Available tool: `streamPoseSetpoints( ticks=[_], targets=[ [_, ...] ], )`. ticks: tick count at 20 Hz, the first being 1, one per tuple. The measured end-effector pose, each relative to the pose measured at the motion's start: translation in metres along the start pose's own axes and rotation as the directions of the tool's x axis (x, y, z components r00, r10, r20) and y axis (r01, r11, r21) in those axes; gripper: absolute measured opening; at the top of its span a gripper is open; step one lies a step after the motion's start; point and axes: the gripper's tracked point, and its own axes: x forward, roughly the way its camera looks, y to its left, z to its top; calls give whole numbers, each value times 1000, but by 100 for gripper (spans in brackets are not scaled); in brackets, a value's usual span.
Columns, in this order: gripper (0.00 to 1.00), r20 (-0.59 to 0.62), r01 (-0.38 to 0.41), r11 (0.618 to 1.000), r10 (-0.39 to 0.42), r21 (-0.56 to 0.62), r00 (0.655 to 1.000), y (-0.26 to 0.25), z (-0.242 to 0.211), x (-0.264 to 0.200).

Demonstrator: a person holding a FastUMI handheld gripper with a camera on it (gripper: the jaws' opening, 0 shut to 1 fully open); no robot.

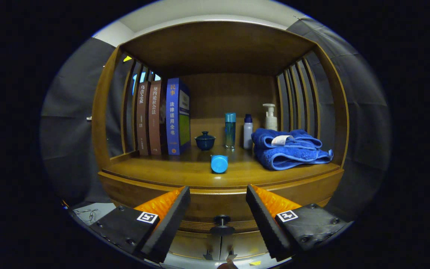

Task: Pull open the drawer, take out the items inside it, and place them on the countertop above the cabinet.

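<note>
While the cabinet [125, 112] rises beyond the fingers, its countertop [170, 170] carries books [162, 117] at the back left corner, a folded blue towel [289, 149] at the right edge, bottles [248, 130] along the back, a small lidded cup [205, 141], and a blue bottle [219, 163] lying near the front edge; below, the drawer [200, 216] is shut, its knob [221, 220] between the fingers of the gripper [218, 201], spread wide, touching nothing

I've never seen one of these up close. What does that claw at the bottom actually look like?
The claw has two wedge-shaped fingers with black ribbed pads on their inner faces and orange bodies. Behind each sits a black block with screws and a small square black-and-white marker.
</note>
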Motion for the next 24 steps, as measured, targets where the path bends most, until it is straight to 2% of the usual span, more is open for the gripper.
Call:
streamPoseSetpoints(
  ticks=[8, 14, 20, 24],
  targets=[
    [99, 92, -65, 998, 64, 4, 994, 6, 113, -59],
    [99, 123, -158, 986, 164, -53, 979, 22, 182, -112],
    [99, 171, -191, 977, 205, -93, 964, 34, 220, -159],
    [99, 188, -192, 976, 208, -101, 960, 41, 228, -174]
  ],
)
